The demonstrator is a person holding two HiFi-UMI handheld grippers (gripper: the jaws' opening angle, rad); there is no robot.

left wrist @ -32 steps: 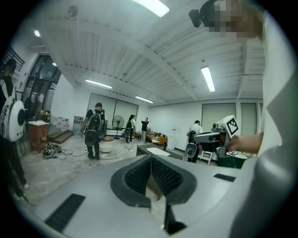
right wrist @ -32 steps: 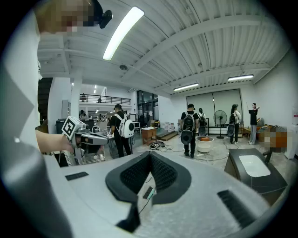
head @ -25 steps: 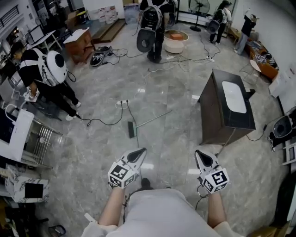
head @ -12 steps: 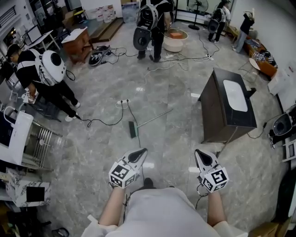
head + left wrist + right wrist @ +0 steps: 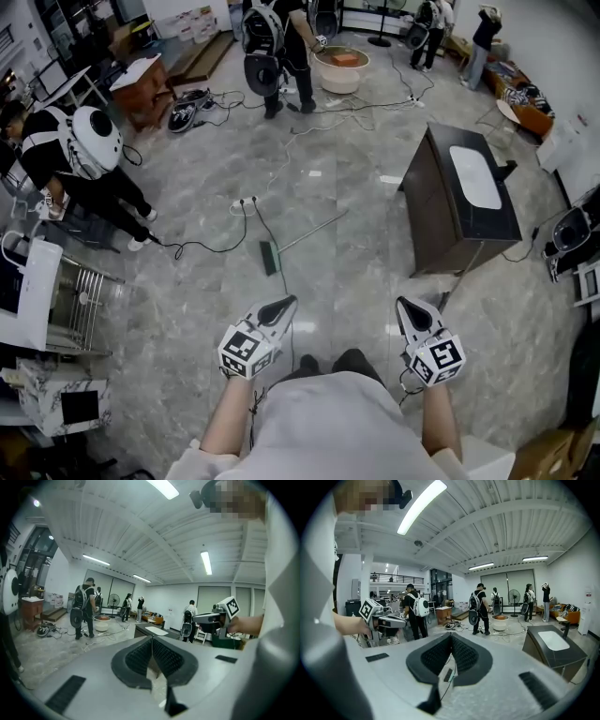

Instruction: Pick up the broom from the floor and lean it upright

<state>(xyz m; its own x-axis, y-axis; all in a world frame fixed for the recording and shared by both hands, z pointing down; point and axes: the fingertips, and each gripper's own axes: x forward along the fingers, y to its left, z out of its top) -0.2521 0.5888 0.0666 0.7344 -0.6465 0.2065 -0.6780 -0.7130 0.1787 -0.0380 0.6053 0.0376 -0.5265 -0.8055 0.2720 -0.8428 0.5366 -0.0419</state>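
Note:
The broom (image 5: 269,258) lies flat on the grey marble floor ahead of me, its dark head toward me and its thin pale handle (image 5: 317,229) running away to the right. My left gripper (image 5: 281,305) is held out low at the left, short of the broom head, with its jaws shut and empty. My right gripper (image 5: 410,307) is level with it at the right, also shut on nothing. In the right gripper view the broom head (image 5: 448,674) shows through the slot below the closed jaws of the right gripper (image 5: 451,637). The left gripper (image 5: 151,639) sees only floor.
A dark cabinet (image 5: 459,202) with a white top stands right of the broom. Black cables (image 5: 216,246) and a power strip (image 5: 246,202) lie just beyond it. A person with a white backpack (image 5: 89,150) bends at the left by a metal rack (image 5: 80,291). Other people (image 5: 272,47) stand far back.
I have stepped forward a little and both grippers came along, still side by side. The broom sits slightly nearer. The people at the back have shifted left.

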